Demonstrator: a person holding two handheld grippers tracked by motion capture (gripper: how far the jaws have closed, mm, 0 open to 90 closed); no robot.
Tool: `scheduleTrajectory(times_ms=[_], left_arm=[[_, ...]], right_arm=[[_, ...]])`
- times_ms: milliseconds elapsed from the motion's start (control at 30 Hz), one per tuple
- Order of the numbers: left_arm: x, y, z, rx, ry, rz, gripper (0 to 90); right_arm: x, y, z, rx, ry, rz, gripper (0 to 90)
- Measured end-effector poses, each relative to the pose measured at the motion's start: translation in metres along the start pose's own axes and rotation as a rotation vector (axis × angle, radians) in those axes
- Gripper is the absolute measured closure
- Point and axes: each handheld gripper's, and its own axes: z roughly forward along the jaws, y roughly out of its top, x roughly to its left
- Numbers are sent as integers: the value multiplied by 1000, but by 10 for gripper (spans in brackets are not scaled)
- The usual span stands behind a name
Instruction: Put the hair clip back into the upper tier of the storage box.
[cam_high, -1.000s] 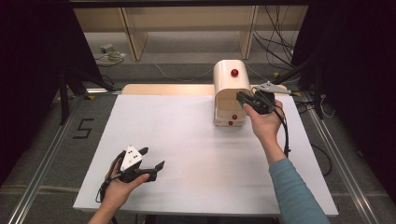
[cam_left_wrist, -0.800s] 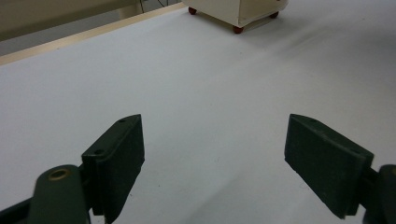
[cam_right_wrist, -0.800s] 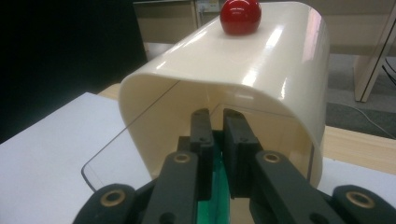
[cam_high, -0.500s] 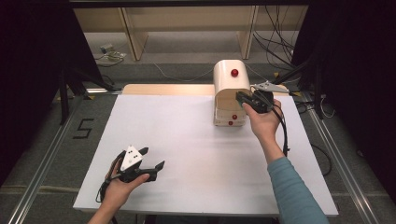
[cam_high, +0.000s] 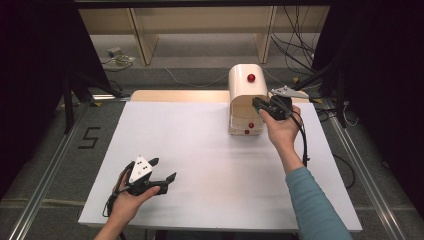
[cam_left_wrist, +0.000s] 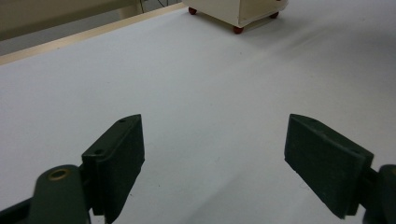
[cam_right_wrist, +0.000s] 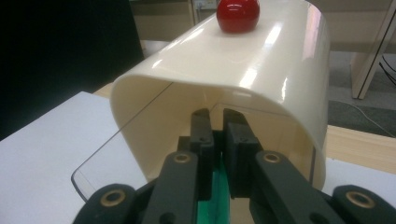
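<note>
Holding my right tool (cam_right_wrist: 215, 140) nearly closed inside the cream breadbox (cam_high: 244, 87); my left tool (cam_high: 161, 172) gapes, well apart from it.

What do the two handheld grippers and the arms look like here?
Both are black two-jaw units. The left gripper carries a grey three-cornered plate on top, and its flat black pads show screw holes. The right gripper has linkage arms with brass-coloured pivots and a black cable. The right forearm wears a teal sleeve; the left forearm is bare.
</note>
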Motion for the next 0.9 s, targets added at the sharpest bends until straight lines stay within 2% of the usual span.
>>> scheduleTrajectory(times_ms=[900], left_arm=[[0,0,0,0,-3,-2,201]], right_arm=[[5,1,6,23,-4,-20,836]])
